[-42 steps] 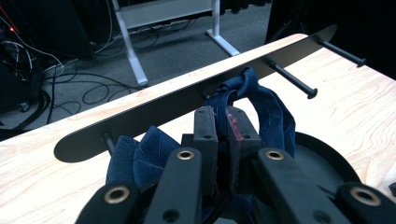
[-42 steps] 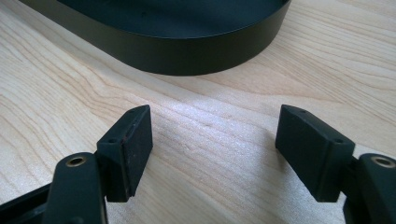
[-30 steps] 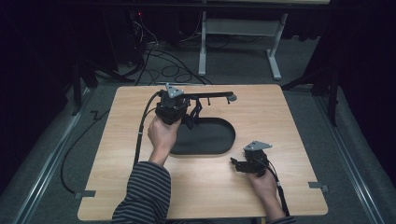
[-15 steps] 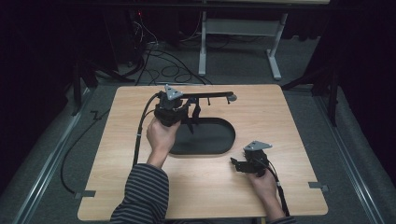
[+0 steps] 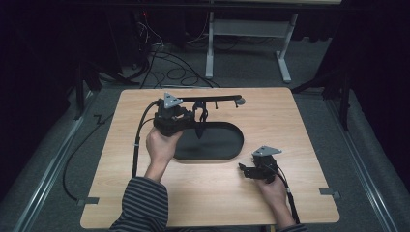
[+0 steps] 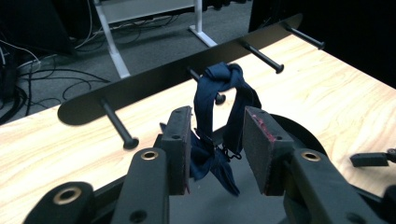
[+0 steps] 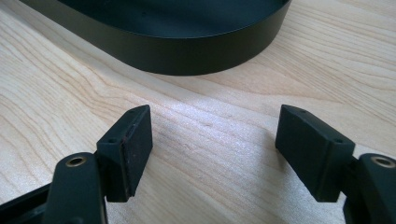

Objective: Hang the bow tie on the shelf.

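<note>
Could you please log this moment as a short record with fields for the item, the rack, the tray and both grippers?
item: dark blue cloth loop, hanging from a peg on the rack, lower end dangling between the left jaws
rack: black bar with pegs, standing across the far side of the table
tray: black oval tray, mid-table
left gripper: jaws have just been opening; pads apart, not pressing the cloth
right gripper: jaws wide open, nothing between them, over bare wood near the tray

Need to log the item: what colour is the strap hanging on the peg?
Dark navy blue strap; the left gripper view shows it best.
</note>
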Motion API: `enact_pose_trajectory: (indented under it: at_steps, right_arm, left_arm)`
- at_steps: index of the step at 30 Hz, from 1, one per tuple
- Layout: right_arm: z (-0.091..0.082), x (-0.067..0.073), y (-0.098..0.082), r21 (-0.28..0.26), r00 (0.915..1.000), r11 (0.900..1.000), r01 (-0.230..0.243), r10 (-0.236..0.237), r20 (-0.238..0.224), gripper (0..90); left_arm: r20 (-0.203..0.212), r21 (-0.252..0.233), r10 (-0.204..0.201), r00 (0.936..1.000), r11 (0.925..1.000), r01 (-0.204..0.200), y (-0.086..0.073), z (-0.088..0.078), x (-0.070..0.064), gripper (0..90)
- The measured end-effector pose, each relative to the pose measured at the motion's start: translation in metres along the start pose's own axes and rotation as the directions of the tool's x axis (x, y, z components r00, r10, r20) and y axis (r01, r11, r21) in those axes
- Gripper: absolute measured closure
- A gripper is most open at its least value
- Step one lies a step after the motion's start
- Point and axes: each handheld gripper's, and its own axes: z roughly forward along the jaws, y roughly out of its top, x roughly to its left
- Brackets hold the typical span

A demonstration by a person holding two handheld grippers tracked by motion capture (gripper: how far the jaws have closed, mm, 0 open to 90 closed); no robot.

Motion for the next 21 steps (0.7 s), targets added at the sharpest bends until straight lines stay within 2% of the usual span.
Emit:
enact_pose_trajectory:
  at_steps: [21]
  right_arm:
    - [0.000, 0.000, 0.000, 0.000, 1.0000, 1.000, 0.003, -0.003, 0.001, 28.9]
  left_arm:
    - [0.013, -0.021, -0.038, 0.9992, 0.9991, 0.038, -0.030, -0.037, 0.013, 57.0]
